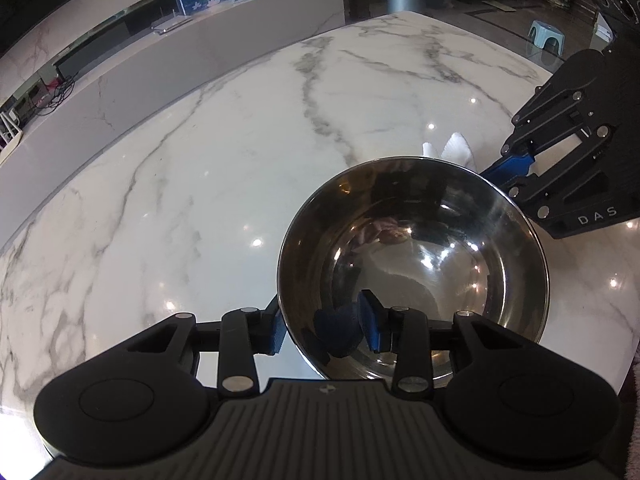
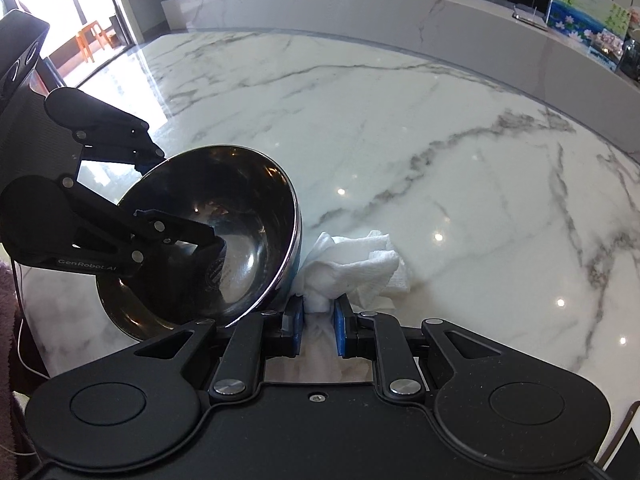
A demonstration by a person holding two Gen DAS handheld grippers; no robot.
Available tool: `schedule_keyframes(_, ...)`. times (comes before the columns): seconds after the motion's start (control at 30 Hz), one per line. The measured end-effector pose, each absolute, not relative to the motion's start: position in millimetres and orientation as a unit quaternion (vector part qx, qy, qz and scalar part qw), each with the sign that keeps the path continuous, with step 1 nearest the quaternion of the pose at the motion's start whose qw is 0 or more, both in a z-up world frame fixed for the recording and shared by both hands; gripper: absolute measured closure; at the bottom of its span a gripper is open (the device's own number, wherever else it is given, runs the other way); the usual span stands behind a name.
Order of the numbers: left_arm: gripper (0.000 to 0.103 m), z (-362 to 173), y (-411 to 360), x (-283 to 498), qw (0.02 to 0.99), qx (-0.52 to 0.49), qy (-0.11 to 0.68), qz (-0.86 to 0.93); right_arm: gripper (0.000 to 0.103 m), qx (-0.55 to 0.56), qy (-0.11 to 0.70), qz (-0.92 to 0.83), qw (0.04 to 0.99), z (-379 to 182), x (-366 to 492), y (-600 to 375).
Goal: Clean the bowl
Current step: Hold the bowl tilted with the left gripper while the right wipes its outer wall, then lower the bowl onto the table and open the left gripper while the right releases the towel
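Note:
A shiny steel bowl (image 1: 424, 264) is held tilted above the marble table. My left gripper (image 1: 326, 330) is shut on the bowl's near rim, one blue pad outside and one inside. In the right wrist view the bowl (image 2: 240, 240) is at the left, tipped on its side with its opening toward the camera. My right gripper (image 2: 318, 318) is shut on a crumpled white paper towel (image 2: 356, 264), just right of the bowl's outer wall. The towel's tip (image 1: 454, 148) peeks over the bowl's far rim in the left wrist view, beside the right gripper (image 1: 508, 168).
The white marble table (image 1: 224, 184) spreads wide around the bowl. A grey marble ledge (image 2: 400, 20) runs along its far side with a painted picture (image 2: 584, 24) and small items. A blue stool (image 1: 546, 38) stands on the floor beyond the table.

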State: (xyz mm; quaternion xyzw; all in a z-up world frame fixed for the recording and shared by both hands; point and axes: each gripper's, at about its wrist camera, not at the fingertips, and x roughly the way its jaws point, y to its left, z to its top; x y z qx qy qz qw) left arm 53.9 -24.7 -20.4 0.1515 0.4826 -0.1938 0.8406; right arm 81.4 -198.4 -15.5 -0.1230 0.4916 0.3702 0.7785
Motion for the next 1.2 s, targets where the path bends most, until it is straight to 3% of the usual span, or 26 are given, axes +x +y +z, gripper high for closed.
schedule_keyframes(0.43,0.059,-18.6,-16.6,56.0,0.85,0.133,0.48,-0.171,0.088,-0.131,0.486,0.345,0.792,-11.5,81.2,-197.9)
schedule_keyframes(0.57,0.051,-9.7,-7.0,54.4,0.867,0.098,0.461,-0.162,0.088,-0.134,0.477,0.299,0.816,-8.0,85.0,-204.1)
schedule_keyframes(0.7,0.037,-0.2,-0.2,52.2,0.88,0.071,0.444,-0.154,0.088,-0.15,0.469,0.256,0.832,-7.8,89.4,-209.2)
schedule_keyframes(0.97,0.033,11.3,14.4,48.6,0.895,0.036,0.425,-0.132,0.087,-0.179,0.471,0.251,0.827,-14.7,84.3,-201.7)
schedule_keyframes(1.07,0.027,16.1,17.6,47.3,0.898,0.026,0.418,-0.137,0.082,-0.164,0.475,0.247,0.829,-13.8,86.8,-205.9)
schedule_keyframes(1.2,0.026,22.9,21.7,42.7,0.906,0.027,0.404,-0.126,0.065,-0.147,0.469,0.222,0.842,-3.2,85.7,-217.2)
